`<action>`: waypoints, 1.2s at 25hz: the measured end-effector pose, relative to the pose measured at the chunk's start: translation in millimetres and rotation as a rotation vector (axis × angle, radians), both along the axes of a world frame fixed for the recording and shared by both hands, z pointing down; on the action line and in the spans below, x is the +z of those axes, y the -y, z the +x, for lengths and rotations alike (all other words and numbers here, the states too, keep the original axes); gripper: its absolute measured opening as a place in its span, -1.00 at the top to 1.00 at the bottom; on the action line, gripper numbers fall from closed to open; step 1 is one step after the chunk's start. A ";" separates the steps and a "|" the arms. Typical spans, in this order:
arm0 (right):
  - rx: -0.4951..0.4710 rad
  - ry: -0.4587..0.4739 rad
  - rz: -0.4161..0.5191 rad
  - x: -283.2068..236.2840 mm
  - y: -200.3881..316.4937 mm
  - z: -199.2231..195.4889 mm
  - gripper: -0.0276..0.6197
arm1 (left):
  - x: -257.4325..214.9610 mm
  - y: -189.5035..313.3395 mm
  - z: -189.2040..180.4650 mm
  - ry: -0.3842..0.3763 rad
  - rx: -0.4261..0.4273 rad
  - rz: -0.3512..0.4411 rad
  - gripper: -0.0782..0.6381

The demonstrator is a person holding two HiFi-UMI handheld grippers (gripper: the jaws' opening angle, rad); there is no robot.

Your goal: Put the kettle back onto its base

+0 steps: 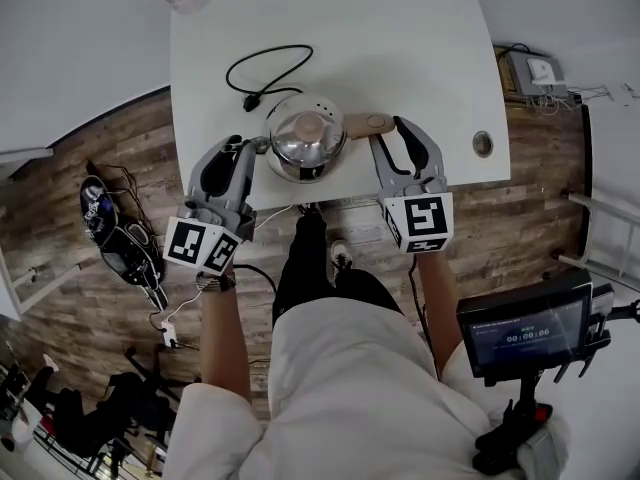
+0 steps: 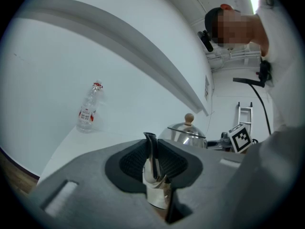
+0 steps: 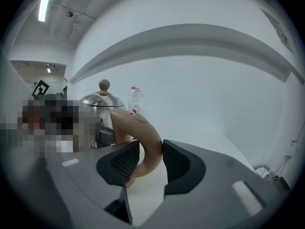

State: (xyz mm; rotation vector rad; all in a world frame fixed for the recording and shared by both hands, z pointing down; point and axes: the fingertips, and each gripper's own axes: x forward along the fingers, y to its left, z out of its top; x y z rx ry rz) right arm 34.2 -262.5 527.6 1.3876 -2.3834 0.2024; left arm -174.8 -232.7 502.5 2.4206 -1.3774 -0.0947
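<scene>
Head view: kettle (image 1: 307, 143) at the surface's (image 1: 400, 48) near edge, between my left tool (image 1: 243, 150) and right tool (image 1: 392, 133).
Left gripper view — jaws clamped on the metal spout (image 2: 153, 173).
Right gripper view — jaws closed against the tan handle (image 3: 145, 142); bottle (image 3: 135, 99) beyond.

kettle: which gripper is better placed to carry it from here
Right, probably. The right gripper is shut on the handle, the part built to carry the kettle. The left gripper only pinches the thin spout, which is good for steadying.
</scene>
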 end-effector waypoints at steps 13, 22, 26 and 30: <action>0.031 -0.010 -0.006 1.5 2.7 3.4 0.44 | 6.1 4.7 2.5 -0.012 0.002 -0.015 0.57; 0.048 -0.003 -0.002 0.5 0.2 4.0 0.44 | 4.2 4.4 2.4 -0.023 -0.012 -0.010 0.57; 0.044 -0.008 0.002 -0.3 -3.4 2.2 0.44 | 4.7 1.8 0.2 -0.033 -0.026 -0.008 0.57; 0.038 -0.011 0.010 -1.0 -8.8 0.2 0.44 | 8.0 -5.3 -1.8 -0.046 -0.041 -0.016 0.57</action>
